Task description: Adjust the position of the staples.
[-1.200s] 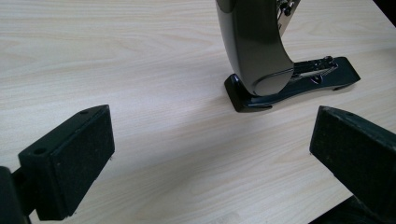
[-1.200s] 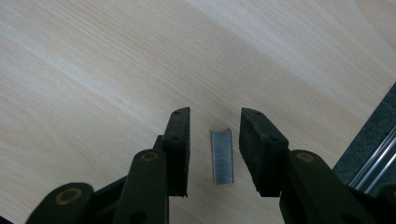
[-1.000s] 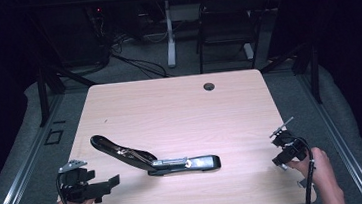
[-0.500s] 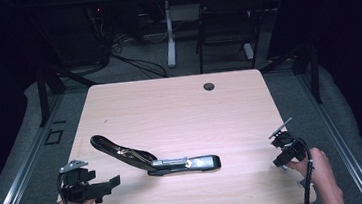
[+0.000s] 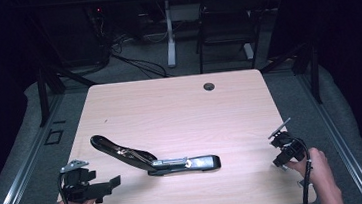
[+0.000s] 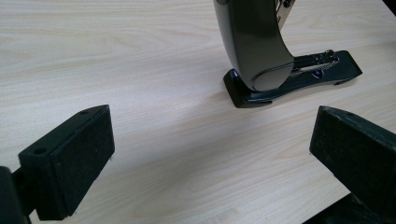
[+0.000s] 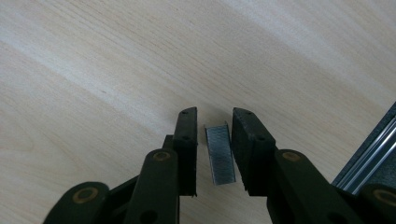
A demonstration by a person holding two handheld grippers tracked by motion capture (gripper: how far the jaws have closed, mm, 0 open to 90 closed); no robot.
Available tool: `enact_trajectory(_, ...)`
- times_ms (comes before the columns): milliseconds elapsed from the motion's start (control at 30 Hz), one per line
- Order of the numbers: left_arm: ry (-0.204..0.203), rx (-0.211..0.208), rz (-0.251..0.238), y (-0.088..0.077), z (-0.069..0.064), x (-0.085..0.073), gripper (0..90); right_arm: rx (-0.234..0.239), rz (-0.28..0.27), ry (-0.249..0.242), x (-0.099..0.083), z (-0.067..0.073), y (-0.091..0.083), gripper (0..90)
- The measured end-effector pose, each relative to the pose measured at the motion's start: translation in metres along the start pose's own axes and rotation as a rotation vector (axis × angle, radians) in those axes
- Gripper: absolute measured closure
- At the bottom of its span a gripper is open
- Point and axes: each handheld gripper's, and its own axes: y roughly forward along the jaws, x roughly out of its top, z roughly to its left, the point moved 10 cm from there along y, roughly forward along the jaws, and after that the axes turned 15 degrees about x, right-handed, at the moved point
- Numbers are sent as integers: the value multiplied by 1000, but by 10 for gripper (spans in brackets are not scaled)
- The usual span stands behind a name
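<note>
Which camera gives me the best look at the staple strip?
The right gripper view: the staple strip lies on the table between the right claw jaws, which have just been closing, with small gaps either side. In the high view it's too small to make out.

Stapler (image 5: 156, 157) lies mid-table (image 5: 179, 107); staples (image 7: 219, 153) probably right.

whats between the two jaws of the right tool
A strip of staples lies on the table between the jaws of the right tool, with slim gaps either side; the right gripper view shows this.
</note>
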Motion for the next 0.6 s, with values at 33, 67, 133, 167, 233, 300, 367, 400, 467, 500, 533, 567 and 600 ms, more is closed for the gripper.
enact_trajectory(33, 0, 0, 0, 0, 0, 0, 1, 7, -34, 16, 2, 1, 2, 728)
enact_trajectory(67, 1, 0, 0, 0, 0, 0, 2, 5, -33, 18, 2, 1, 2, 730)
enact_trajectory(133, 0, 0, 0, 0, 0, 0, 1, -3, 8, 3, -1, -1, 0, 738)
enact_trajectory(167, 1, 0, 0, 0, 0, 0, 1, -1, 6, 3, -1, -1, 0, 741)
enact_trajectory(233, 1, 0, 0, 0, 0, 0, 1, 3, -1, 10, 0, -1, 1, 750)
enact_trajectory(300, 2, 0, 0, 0, 0, 0, 1, -1, 11, 8, -1, -1, 1, 755)
enact_trajectory(367, 2, 1, 1, 0, 0, 0, 1, -2, -21, 24, 1, 0, 4, 757)
enact_trajectory(400, 2, 0, 1, 0, 0, 0, 1, -1, -10, 19, 0, -1, 4, 763)
enact_trajectory(467, 2, 0, 1, 0, 0, 0, 1, -6, 22, 7, -2, -2, 1, 769)
enact_trajectory(500, 2, 1, 1, 0, 0, 0, 1, -4, 20, 9, -2, -1, 2, 778)
enact_trajectory(533, 2, 1, 1, 0, 0, 0, 1, -2, 12, 12, -1, -1, 2, 778)
enact_trajectory(567, 1, 0, 2, 0, 0, 0, 2, -1, 13, 12, -1, -1, 2, 778)
enact_trajectory(600, 1, 0, 3, 0, 0, 0, 1, -2, 15, 12, -1, -1, 2, 779)
